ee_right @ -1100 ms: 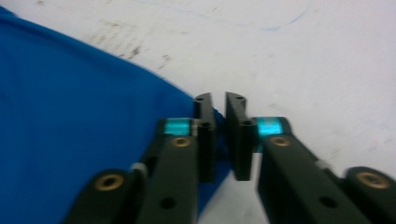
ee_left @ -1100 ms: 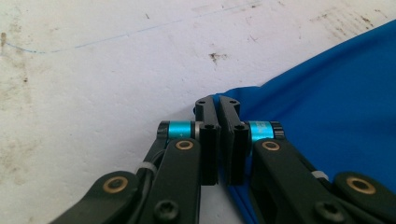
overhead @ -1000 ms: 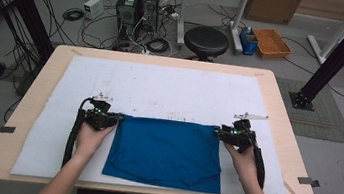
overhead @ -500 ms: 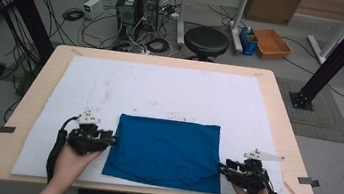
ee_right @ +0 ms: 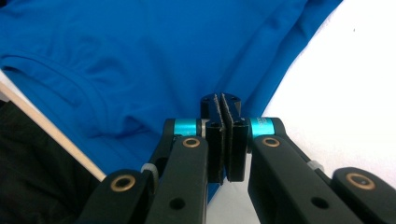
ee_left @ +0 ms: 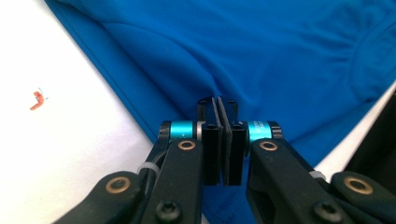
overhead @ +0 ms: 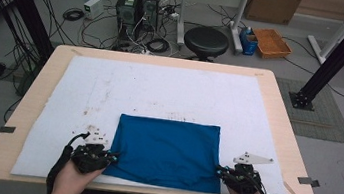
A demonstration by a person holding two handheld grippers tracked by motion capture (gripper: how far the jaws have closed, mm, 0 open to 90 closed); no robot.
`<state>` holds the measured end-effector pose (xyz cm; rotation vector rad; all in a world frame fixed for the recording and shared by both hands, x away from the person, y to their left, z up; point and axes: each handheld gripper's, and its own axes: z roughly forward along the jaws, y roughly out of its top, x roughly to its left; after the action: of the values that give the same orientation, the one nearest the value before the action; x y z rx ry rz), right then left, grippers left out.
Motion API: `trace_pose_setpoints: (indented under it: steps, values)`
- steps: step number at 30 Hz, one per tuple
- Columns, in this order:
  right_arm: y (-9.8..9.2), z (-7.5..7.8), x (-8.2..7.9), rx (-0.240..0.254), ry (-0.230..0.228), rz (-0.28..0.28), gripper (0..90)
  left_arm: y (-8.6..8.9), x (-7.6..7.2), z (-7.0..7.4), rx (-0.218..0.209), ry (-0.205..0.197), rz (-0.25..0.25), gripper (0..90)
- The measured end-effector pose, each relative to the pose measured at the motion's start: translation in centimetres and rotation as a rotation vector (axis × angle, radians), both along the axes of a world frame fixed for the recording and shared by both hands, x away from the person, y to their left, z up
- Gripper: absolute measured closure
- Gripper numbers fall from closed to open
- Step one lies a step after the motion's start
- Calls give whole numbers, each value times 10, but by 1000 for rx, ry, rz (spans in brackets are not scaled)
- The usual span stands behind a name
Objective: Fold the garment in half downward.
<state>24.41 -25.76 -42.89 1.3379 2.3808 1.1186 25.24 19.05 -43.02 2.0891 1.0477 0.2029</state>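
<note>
Right now your folded blue fabric garment (overhead: 167,152) lies flat on the white mat (overhead: 160,95) that covers the light wooden table (overhead: 279,106), toward the table's near edge and about midway between its left and right edges. Its near hem runs almost along the mat's near edge, so you have very little room on that side; the far half of the mat is open, and bare mat flanks the garment left and right.

Your left gripper (overhead: 110,156) sits at the garment's near-left corner. In the left gripper view its jaws are pressed together with blue cloth (ee_left: 261,60) bunched up against the tips (ee_left: 222,103), so it appears to be pinching the fabric, though the grip point itself is hidden behind the pads. Your right gripper (overhead: 220,172) is at the near-right corner, and the right gripper view shows the same: jaws closed tight (ee_right: 222,100), cloth (ee_right: 140,60) puckered at their tips, the table's wooden edge (ee_right: 51,135) running diagonally at the left.

Compared with a second ago, both hands have come down from the garment's far corners to its near corners, and the garment now reads as a neater, squarer rectangle. Since half a second ago your hands have closed inward from the bare mat onto the corners.
</note>
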Motion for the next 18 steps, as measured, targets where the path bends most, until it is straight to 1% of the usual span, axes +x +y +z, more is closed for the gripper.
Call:
trace_pose_setpoints:
  steps: [2, 4, 6, 9, 10, 11, 12, 14, 15, 16, 17, 18]
  values:
    - [-1, 4, -5, 19, 2, 4, 891, 6, -3, 7, -35, -3, 0, 881]
    - [-2, 8, -11, 39, 3, 15, 891, 12, -6, 13, -52, -5, 2, 881]
    - [0, 10, -18, 41, 10, 28, 891, 16, -10, 15, -44, -5, -1, 881]
    - [3, 7, -25, 21, 17, 50, 887, 19, -11, 12, -27, -1, 13, 879]
    - [4, 5, -26, 17, 17, 47, 869, 20, -10, 11, -23, 1, 14, 877]
    - [4, 4, -27, 14, 20, 50, 819, 20, -9, 10, -26, 2, 23, 864]
    - [4, 3, -26, 18, 18, 46, 761, 20, -7, 8, -24, 3, 33, 824]
    - [1, 5, -21, 39, 1, 26, 746, 20, -4, 7, -25, 9, 37, 736]
    - [-2, 8, -17, 48, -16, 11, 717, 19, -3, 7, -26, 4, 40, 702]
    - [-6, 11, -10, 51, -38, -22, 675, 19, -1, 8, -24, -2, 42, 671]
    - [-10, 14, -1, 66, -51, -59, 667, 18, 2, 9, -23, -8, 46, 652]
    - [-14, 17, 10, 93, -44, -80, 657, 18, 5, 11, -21, -17, 53, 647]
